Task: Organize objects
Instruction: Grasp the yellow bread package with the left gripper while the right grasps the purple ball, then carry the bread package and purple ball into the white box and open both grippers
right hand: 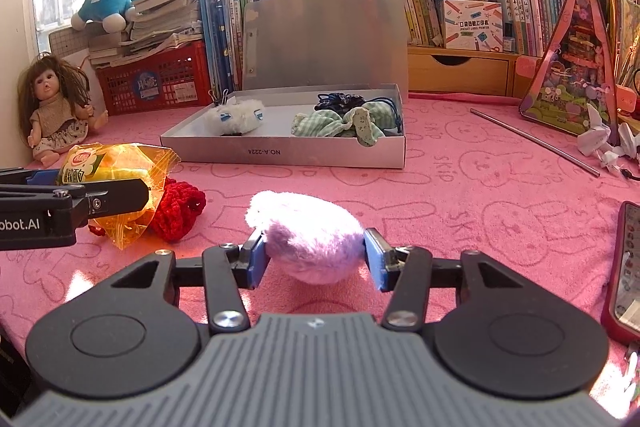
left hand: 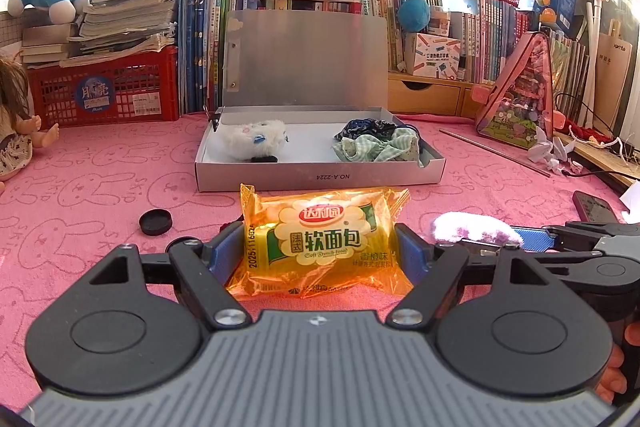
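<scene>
My left gripper (left hand: 320,251) is shut on an orange bread packet (left hand: 320,239), held just above the pink cloth in front of the open silver box (left hand: 320,179). My right gripper (right hand: 316,259) is shut on a purple fluffy ball (right hand: 312,239), low over the cloth. The box holds a white fluffy toy (left hand: 256,139) and checked fabric scrunchies (left hand: 376,143). In the right wrist view the left gripper (right hand: 80,203) with the packet (right hand: 116,179) is at the left, the box (right hand: 288,151) beyond it. The ball also shows in the left wrist view (left hand: 476,227).
A red crocheted piece (right hand: 180,207) lies beside the packet. A black cap (left hand: 156,222) lies at the left. A phone (right hand: 624,267) lies at the right. A metal rod (right hand: 532,141), a triangular pink case (right hand: 572,67), a doll (right hand: 52,107), books and a red crate (left hand: 104,91) line the edges.
</scene>
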